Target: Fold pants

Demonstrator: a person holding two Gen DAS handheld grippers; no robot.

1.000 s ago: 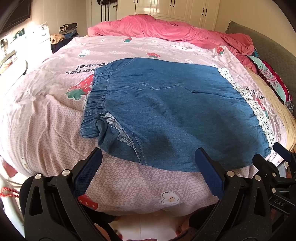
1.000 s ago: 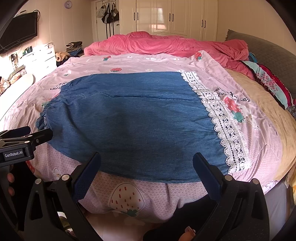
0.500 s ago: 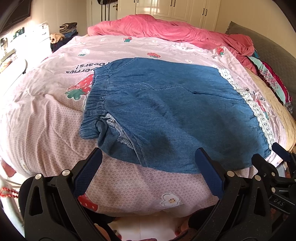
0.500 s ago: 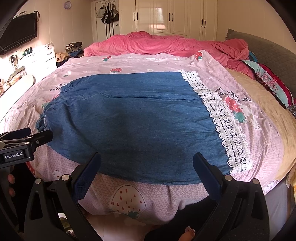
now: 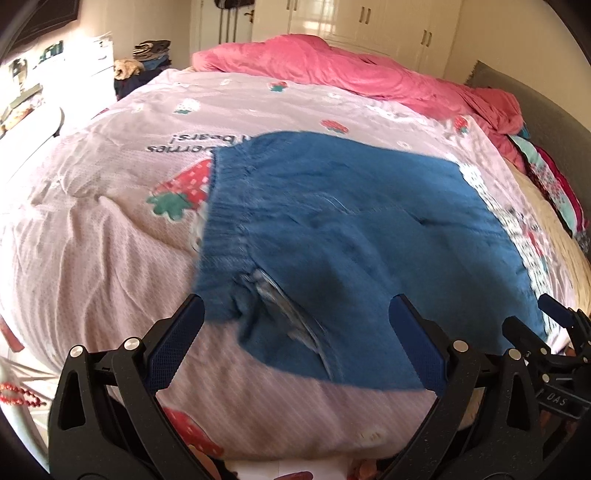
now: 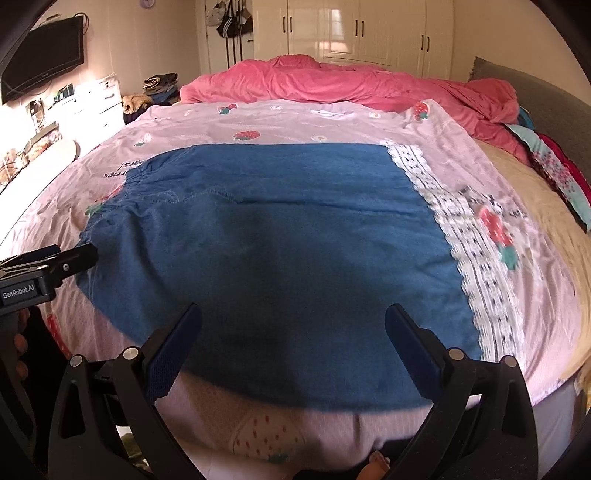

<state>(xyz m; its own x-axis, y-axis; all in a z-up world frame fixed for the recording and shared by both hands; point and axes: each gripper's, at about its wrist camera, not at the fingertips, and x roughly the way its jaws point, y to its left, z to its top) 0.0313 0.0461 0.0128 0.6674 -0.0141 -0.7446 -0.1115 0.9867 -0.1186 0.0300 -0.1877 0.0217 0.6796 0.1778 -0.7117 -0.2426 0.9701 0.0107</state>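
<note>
Blue denim pants [image 5: 351,236] [image 6: 280,240] lie flat across a pink strawberry-print bedspread [image 5: 103,236] [image 6: 524,302]. Their elastic waistband [image 5: 225,225] is at the left and a white lace hem [image 6: 476,266] runs down the right. My left gripper [image 5: 297,338] is open, its fingers just above the near edge by the pocket opening [image 5: 284,310]. Wide open too, my right gripper [image 6: 293,339] hovers over the near edge of the pants, and nothing is between its fingers. The other gripper shows at the edge of each view.
A rumpled pink duvet [image 6: 332,85] lies across the far side of the bed. A grey headboard [image 6: 535,107] and patterned fabric [image 6: 554,173] are at the right. White drawers [image 6: 96,107], a wall TV [image 6: 44,70] and wardrobe doors [image 6: 369,33] ring the room.
Both grippers have moved forward toward the near edge of the pants, so the fabric now reaches between their fingers. Both stay open.
</note>
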